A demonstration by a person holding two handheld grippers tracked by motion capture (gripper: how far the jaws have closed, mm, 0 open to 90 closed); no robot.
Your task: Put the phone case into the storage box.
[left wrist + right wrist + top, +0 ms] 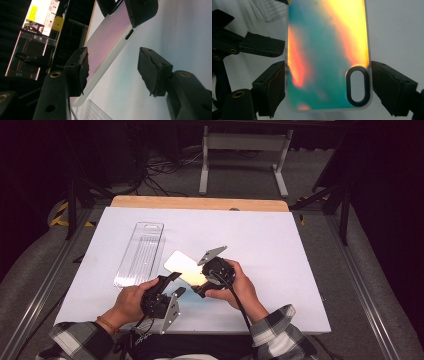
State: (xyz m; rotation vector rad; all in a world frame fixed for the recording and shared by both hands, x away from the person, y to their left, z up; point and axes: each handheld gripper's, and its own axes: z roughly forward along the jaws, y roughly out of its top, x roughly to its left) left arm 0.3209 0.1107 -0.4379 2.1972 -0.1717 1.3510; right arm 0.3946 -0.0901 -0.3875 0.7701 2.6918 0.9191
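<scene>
High view: phone case [184,266] at frame centre, held above white bench [280,270]; right claw [199,292] clamped on its near end, left claw [172,277] at its left edge. Clear plastic package [140,254] lies left of centre.

Left gripper view: jaws apart, straddling case edge [107,47], pads not pressing.

Right gripper view: jaws pinch both long sides of iridescent case [327,52] by camera cutout.

Step, by judgement: handover or second grip. Next: left claw closes squarely on edge.
</scene>
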